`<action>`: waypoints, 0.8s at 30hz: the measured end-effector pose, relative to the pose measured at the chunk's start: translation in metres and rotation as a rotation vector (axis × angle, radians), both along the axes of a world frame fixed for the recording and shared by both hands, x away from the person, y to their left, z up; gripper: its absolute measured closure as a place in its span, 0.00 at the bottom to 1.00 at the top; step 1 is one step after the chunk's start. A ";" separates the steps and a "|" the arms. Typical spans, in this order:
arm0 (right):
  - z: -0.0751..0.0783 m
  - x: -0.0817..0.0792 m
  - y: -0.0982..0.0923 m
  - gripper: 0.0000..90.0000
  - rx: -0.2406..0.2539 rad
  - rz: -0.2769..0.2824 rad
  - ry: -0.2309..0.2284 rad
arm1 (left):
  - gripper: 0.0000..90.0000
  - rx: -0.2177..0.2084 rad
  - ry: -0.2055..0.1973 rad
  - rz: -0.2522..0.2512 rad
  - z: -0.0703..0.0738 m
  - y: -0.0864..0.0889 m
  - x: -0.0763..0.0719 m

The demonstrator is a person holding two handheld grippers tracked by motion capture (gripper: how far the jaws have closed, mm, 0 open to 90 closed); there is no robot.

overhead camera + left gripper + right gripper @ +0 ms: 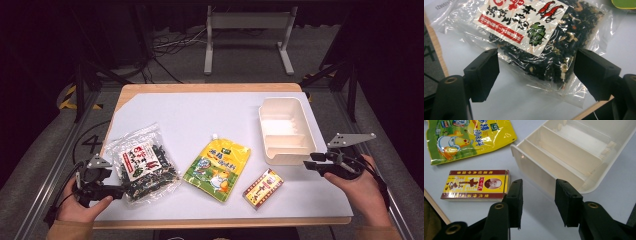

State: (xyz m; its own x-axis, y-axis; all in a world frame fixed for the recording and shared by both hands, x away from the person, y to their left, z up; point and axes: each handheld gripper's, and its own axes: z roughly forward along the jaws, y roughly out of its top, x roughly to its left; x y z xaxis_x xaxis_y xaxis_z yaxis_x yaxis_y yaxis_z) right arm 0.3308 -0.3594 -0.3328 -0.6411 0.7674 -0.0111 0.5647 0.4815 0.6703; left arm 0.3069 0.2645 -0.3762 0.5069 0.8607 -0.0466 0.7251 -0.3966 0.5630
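A clear bag of dark dried seaweed (145,167) with a red and white label lies at the front left of the white mat (200,115). My left gripper (116,190) is at the bag's near left corner. In the left gripper view its jaws stand wide apart, my left gripper (537,53) is open, and the bag (541,42) lies just ahead with its lower edge reaching between the pads, untouched. My right gripper (309,161) hovers by the near right corner of a cream divided tray (285,131). Seen up close, my right gripper (539,183) is open with nothing between the jaws.
A yellow-green spouted pouch (218,167) lies mid-table and a yellow and red box (263,188) sits to its right near the front edge. In the right gripper view the box (474,185) is left of the jaws and the tray (564,157) ahead.
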 end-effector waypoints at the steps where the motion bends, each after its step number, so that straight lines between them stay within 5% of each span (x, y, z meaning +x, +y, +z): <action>1: 0.000 0.000 0.001 0.65 0.002 0.006 0.000 | 0.23 -0.003 0.013 0.000 0.001 0.000 0.000; 24: -0.003 0.003 0.016 0.58 -0.039 0.023 0.002 | 0.26 0.021 0.164 0.035 0.013 0.002 0.035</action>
State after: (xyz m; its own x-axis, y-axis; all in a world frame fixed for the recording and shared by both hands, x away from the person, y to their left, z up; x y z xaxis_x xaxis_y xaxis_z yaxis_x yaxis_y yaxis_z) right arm 0.3339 -0.3438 -0.3357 -0.6588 0.7513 -0.0394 0.5544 0.5203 0.6496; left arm 0.3423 0.2661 -0.3629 0.4636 0.8794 -0.1082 0.8201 -0.3797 0.4282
